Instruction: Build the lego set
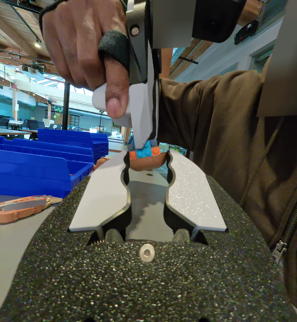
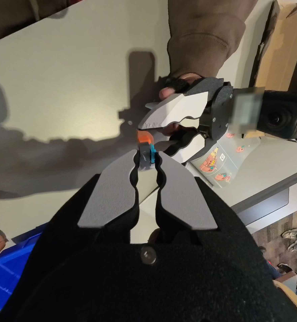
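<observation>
My left gripper (image 1: 147, 154) is shut on a small brown rounded lego assembly (image 1: 145, 163) with orange and blue studded plates on top, held above the grey table (image 1: 144, 184). My right gripper (image 1: 142, 144) comes down from above, its tips on the blue and dark grey pieces atop that assembly. In the right wrist view my right gripper (image 2: 146, 155) pinches a dark grey piece (image 2: 144, 158) with a blue plate (image 2: 152, 153) beside it. The left gripper (image 2: 147, 136) reaches in from the right, holding the orange and brown part (image 2: 144, 137).
Blue storage bins (image 1: 39, 165) stand at the left. A long brown lego sub-assembly (image 1: 22, 207) lies on the table before them. An instruction sheet (image 2: 212, 165) lies on the table near its edge. A person's brown sleeve (image 1: 214, 122) fills the right. Left and right tips are no more than a few centimetres apart.
</observation>
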{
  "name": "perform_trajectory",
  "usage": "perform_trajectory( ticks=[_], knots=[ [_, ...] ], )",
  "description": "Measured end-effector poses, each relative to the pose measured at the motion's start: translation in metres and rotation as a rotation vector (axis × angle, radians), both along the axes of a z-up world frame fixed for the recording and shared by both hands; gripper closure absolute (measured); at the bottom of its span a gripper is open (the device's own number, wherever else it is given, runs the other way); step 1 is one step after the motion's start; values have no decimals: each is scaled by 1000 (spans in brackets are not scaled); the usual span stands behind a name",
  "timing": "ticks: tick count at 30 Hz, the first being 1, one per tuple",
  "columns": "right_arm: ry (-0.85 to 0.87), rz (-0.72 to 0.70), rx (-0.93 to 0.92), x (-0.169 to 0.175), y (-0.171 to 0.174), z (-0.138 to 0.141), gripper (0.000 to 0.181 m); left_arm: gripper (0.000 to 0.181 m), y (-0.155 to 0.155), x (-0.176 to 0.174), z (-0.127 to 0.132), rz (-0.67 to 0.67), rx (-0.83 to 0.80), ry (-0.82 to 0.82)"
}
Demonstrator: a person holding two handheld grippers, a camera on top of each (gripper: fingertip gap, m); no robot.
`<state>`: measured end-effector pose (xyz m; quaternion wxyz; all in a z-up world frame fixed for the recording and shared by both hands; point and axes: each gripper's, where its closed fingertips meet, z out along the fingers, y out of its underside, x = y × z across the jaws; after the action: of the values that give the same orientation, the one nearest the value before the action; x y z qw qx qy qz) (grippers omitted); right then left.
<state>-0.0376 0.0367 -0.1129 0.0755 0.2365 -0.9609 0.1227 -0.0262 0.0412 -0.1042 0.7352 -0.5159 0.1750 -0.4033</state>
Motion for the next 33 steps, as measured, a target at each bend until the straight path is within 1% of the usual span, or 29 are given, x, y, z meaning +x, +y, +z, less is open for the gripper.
perform_trajectory(
  ticks=[10, 15, 19, 21, 24, 27, 29, 33],
  knots=[
    [77, -37, -30, -6, 2, 4, 165, 140, 0, -5, 4, 11, 7, -45],
    [116, -52, -38, -7, 4, 0, 165, 141, 2, -17, 8, 34, 0, -120],
    [166, -91, -65, -14, 8, 4, 165, 140, 3, -18, 6, 20, -27, -103],
    [180, -121, -102, -17, 8, 8, 165, 138, 2, -19, 6, -7, -54, -111],
    [210, -158, -133, -20, 11, 8, 165, 133, 4, -22, 6, -13, -83, -136],
    [241, -171, -137, -21, 13, 7, 165, 126, 3, -22, 8, -38, -100, -149],
    [254, -178, -139, -21, 13, 9, 165, 124, 3, -23, 9, -50, -104, -164],
    [280, -186, -139, -24, 12, 16, 165, 120, 8, -20, 6, -38, -124, -178]
  ],
)
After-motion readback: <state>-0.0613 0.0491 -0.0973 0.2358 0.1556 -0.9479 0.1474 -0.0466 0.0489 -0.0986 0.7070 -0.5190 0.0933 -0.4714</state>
